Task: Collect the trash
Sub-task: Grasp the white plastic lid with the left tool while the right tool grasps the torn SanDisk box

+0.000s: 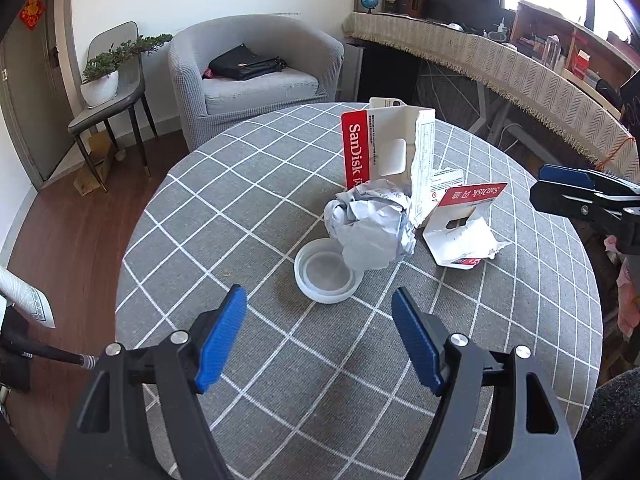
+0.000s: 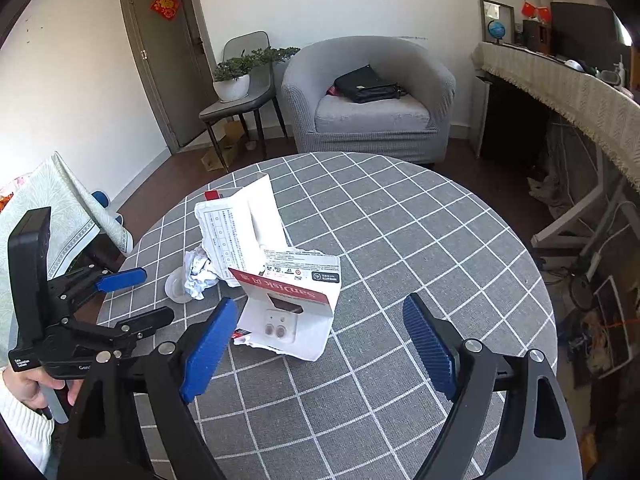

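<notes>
On the round grey checked table (image 1: 248, 208) lies a small heap of trash. A crumpled paper ball (image 1: 372, 228) rests against a shallow white plastic lid (image 1: 326, 276). Behind them a torn red-and-white SanDisk package (image 1: 384, 148) stands upright, and a second torn package (image 1: 464, 224) lies flat to its right. My left gripper (image 1: 320, 336) is open and empty, just short of the lid. My right gripper (image 2: 320, 336) is open and empty, with the flat package (image 2: 292, 316) just beyond its left finger. From the right wrist, the paper ball (image 2: 198, 276) and lid (image 2: 176, 288) lie near the left gripper (image 2: 154, 294).
A grey armchair (image 1: 256, 76) with a black bag stands behind the table. Left of it a chair holds a potted plant (image 1: 100, 80). A long desk with a fringed cloth (image 1: 520, 68) runs along the right. A hand in a white sleeve (image 2: 24, 396) holds the left gripper.
</notes>
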The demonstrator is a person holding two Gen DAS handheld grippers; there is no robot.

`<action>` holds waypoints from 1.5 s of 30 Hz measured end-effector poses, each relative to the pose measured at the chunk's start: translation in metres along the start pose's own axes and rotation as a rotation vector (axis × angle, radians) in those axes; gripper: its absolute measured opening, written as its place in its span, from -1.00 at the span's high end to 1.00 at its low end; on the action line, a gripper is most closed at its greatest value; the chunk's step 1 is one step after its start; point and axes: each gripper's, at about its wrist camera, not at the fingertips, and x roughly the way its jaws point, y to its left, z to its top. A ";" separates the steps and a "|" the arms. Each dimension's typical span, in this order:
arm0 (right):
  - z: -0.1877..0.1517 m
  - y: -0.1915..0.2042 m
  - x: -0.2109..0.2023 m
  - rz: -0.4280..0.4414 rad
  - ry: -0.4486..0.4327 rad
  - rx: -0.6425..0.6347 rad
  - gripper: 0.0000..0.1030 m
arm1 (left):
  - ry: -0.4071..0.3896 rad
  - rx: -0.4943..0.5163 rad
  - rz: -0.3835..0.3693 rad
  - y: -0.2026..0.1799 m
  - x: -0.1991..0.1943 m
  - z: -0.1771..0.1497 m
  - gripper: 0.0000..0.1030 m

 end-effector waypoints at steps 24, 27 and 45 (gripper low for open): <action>0.001 0.015 0.026 0.002 0.020 0.006 -0.87 | 0.027 0.034 0.013 -0.006 0.009 0.003 0.19; 0.001 0.017 0.036 -0.021 0.028 0.018 -0.90 | 0.021 0.021 0.012 0.000 0.004 0.001 0.19; 0.004 0.026 0.057 -0.108 -0.001 0.084 -0.93 | 0.008 -0.020 -0.017 0.020 -0.029 -0.022 0.19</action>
